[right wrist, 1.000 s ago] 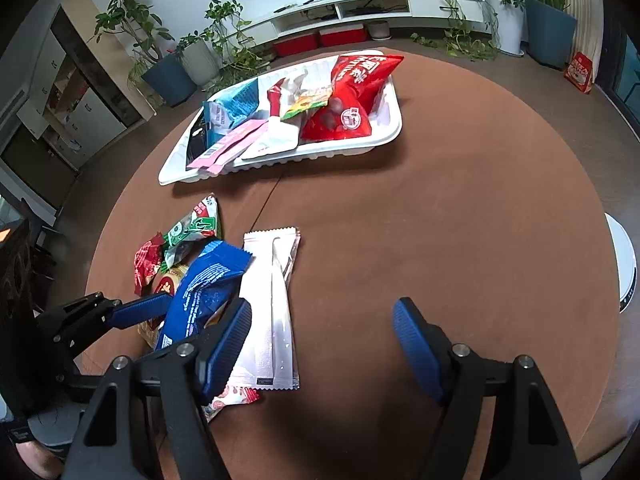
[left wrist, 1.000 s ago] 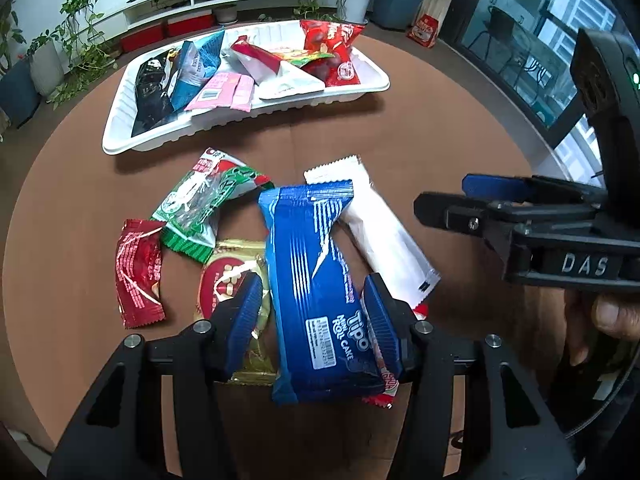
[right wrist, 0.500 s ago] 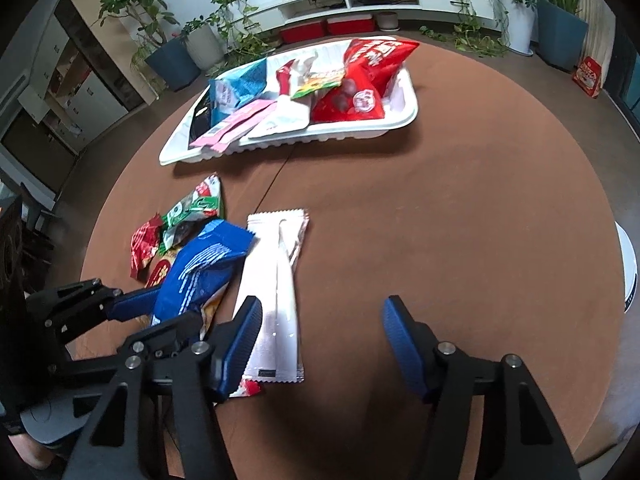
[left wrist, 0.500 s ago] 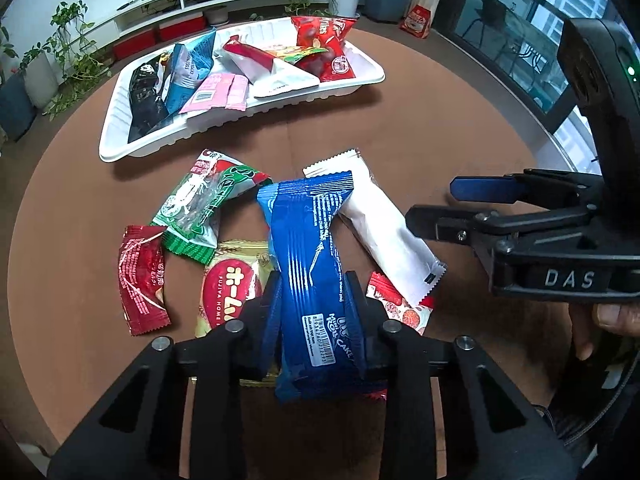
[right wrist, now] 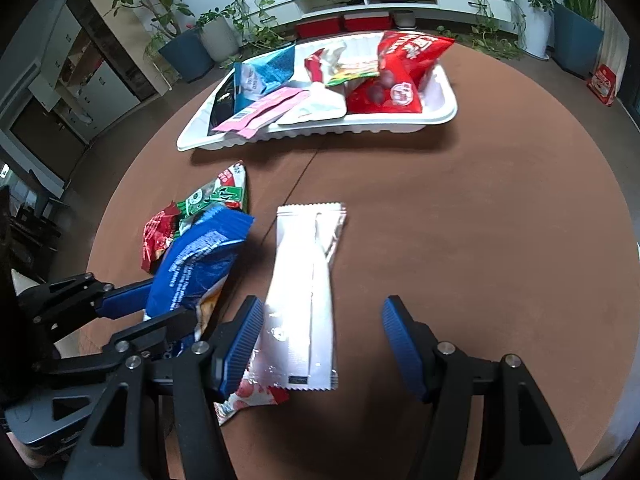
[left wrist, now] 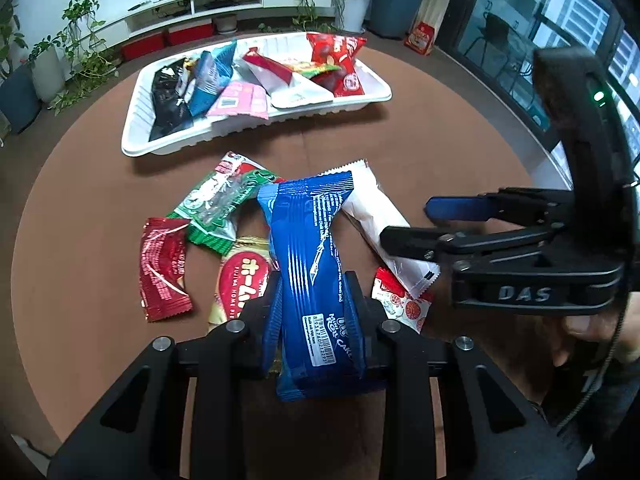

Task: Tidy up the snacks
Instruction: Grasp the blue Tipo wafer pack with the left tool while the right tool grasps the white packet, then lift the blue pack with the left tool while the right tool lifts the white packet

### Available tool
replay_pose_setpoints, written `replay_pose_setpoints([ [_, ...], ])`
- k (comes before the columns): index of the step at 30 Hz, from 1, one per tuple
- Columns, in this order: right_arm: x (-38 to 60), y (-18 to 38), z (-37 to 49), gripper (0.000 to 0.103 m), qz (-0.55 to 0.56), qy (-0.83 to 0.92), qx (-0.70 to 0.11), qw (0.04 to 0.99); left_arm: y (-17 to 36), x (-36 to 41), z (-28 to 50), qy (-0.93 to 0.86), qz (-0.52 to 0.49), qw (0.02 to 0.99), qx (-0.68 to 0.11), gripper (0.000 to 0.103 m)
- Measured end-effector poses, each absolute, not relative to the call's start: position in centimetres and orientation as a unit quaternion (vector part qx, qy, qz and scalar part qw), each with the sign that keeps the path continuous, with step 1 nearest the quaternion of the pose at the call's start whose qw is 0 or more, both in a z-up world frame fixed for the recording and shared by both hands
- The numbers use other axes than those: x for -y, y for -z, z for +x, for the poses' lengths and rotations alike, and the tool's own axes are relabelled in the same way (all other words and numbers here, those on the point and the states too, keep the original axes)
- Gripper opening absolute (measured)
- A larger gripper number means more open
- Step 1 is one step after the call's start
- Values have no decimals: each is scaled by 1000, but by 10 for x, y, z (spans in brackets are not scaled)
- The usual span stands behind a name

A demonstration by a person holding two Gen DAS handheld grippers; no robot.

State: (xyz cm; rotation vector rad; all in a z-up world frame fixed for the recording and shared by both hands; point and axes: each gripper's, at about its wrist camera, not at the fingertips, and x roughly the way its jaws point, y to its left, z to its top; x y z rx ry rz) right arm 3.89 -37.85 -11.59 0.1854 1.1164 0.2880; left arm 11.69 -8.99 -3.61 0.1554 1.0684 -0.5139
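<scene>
Left tool (left wrist: 316,316) is clamped on the blue roll cake pack (left wrist: 316,264) at its near third; the rest juts ahead of the tool, over the loose snacks on the worktop (left wrist: 420,152). I judge it light, soft, with slippery film, so a mid-body pinch suits it and a hard squeeze could crush the cake. Glossy blue wrapper, white print, barcode, crimped ends. Right tool (right wrist: 322,344) hangs open over the white sachet (right wrist: 308,292). White tray (left wrist: 136,136) lies well ahead.

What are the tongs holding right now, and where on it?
The left tongs pinch the blue roll cake packet across its near end, by the barcode. The right tongs are open, holding nothing.
</scene>
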Motion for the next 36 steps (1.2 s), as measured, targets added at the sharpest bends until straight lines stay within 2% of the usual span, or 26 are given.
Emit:
replay_pose_setpoints([
  [7, 365, 118, 41, 66, 52, -129, -521, 842, 30, 76, 112, 234, 54, 835, -494, 27],
  [15, 348, 121, 44, 61, -5, -111, -516, 850, 31, 64, 109, 226, 35, 839, -493, 27],
  [21, 347, 121, 45, 40, -31, -93, -513, 853, 31, 64, 106, 226, 32, 841, -491, 27],
  [27, 351, 119, 46, 29, -19, -102, -514, 851, 32, 63, 105, 229, 28, 840, -491, 27],
  [36, 358, 105, 45, 26, 3, -109, -495, 862, 29, 52, 105, 222, 15, 844, -488, 27],
])
